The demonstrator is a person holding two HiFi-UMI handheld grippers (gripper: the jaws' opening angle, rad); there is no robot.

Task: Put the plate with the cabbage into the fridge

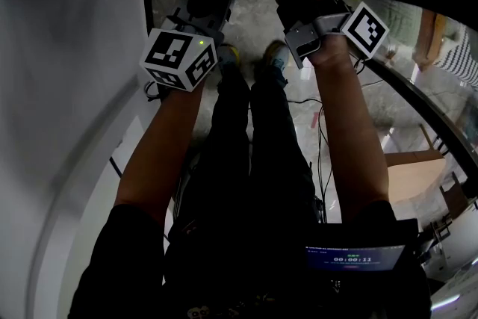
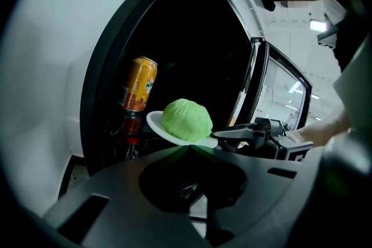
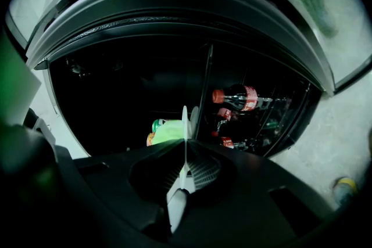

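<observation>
— Right gripper view: we are clamping the right gripper [image 3: 182,178] on the plate [image 3: 185,119], seen edge-on, with the cabbage [image 3: 168,133] left of the jaws.
— And the fridge [image 3: 174,3]?
— Open, straight ahead of those jaws. We are judging that a forward push comes next. The left gripper [image 1: 213,0] is hanging alongside, its jaws too dark to read.

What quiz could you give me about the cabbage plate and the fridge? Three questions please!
1. True or false: the fridge stands open.
2. What holds the white plate with the cabbage? A. a bare hand. B. the right gripper, shut on its rim. C. nothing, it lies on the floor.
3. Fill in: the can inside the fridge, behind the plate, is mostly ____.

Key: 1 true; 2 B; 3 orange.
</observation>
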